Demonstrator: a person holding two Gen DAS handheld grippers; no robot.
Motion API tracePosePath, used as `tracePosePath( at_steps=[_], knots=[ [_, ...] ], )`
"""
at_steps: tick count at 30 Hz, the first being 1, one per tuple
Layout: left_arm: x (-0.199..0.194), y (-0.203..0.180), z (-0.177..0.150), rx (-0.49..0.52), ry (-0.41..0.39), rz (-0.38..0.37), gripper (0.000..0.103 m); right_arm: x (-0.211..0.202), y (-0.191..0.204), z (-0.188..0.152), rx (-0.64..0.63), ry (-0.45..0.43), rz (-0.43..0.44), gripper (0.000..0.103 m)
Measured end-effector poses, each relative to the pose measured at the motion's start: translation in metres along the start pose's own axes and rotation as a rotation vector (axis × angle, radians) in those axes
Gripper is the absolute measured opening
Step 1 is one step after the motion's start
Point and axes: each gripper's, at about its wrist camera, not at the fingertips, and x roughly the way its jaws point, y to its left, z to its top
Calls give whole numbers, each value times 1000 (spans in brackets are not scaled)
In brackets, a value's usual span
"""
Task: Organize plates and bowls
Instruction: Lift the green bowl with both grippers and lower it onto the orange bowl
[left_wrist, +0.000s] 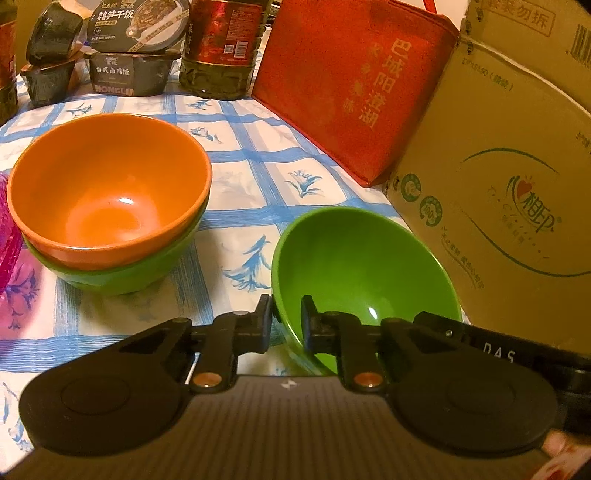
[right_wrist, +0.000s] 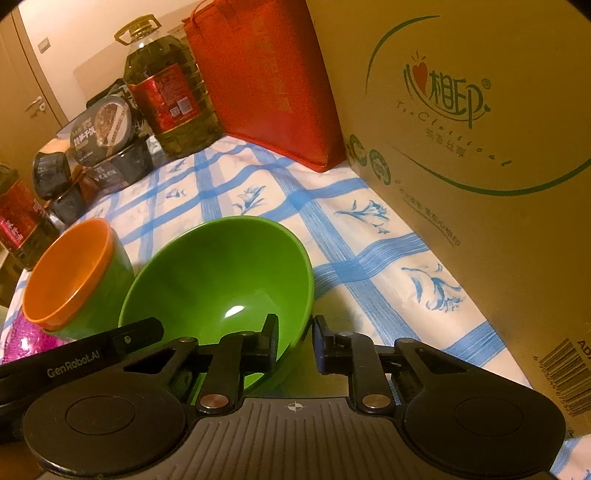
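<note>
- Gripping the near rim of the green bowl (left_wrist: 364, 266), the left claw (left_wrist: 287, 318) has one finger inside the wall and one outside, jaws narrow.
- The right claw (right_wrist: 294, 336) pinches the same green bowl on its rim, one finger inside, one outside.
- The green bowl sits tilted on the checked desk (left_wrist: 258, 173).
- Left of the green bowl, apart from it, an orange bowl (left_wrist: 110, 184) is nested in a second green bowl (left_wrist: 122, 273).
- Right of the green bowl stands a cardboard box (left_wrist: 517, 206); behind it, a red bag (left_wrist: 351, 92) and an oil bottle (left_wrist: 221, 48).
</note>
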Motion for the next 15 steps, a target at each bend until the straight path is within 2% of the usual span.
tracePosePath(
  at_steps=[15],
  knots=[
    [-50, 1, -13, -21, -6, -13, 14, -45, 17, -15, -1, -15, 10, 18]
  ],
)
